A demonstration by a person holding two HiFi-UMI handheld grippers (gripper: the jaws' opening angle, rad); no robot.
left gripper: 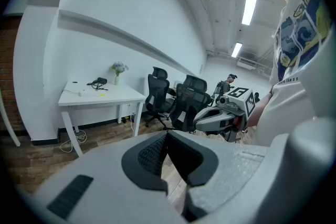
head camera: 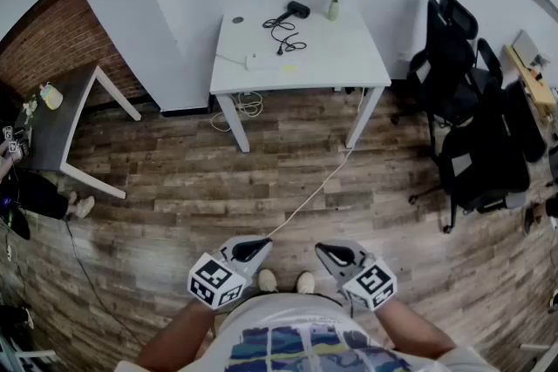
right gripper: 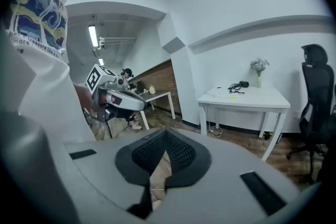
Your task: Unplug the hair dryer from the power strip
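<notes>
A black hair dryer (head camera: pixel 297 10) lies at the back of a white table (head camera: pixel 349 57) far across the room. Its black cord (head camera: pixel 286 35) coils toward a white power strip (head camera: pixel 260 60) near the table's front edge. My left gripper (head camera: pixel 255 249) and right gripper (head camera: pixel 327 254) are held close to my body, a few steps from the table, both shut with nothing in them. In the left gripper view the shut jaws (left gripper: pixel 167 136) point past the table (left gripper: pixel 113 96). The right gripper view has the shut jaws (right gripper: pixel 166 134) in front and the hair dryer (right gripper: pixel 242 84) small on the table.
A vase of flowers (head camera: pixel 334 9) stands beside the dryer. A white cable (head camera: pixel 314 192) runs over the wooden floor toward me. Black office chairs (head camera: pixel 462 100) crowd the right side. A grey table (head camera: pixel 61 118) and a seated person (head camera: pixel 35 187) are at the left.
</notes>
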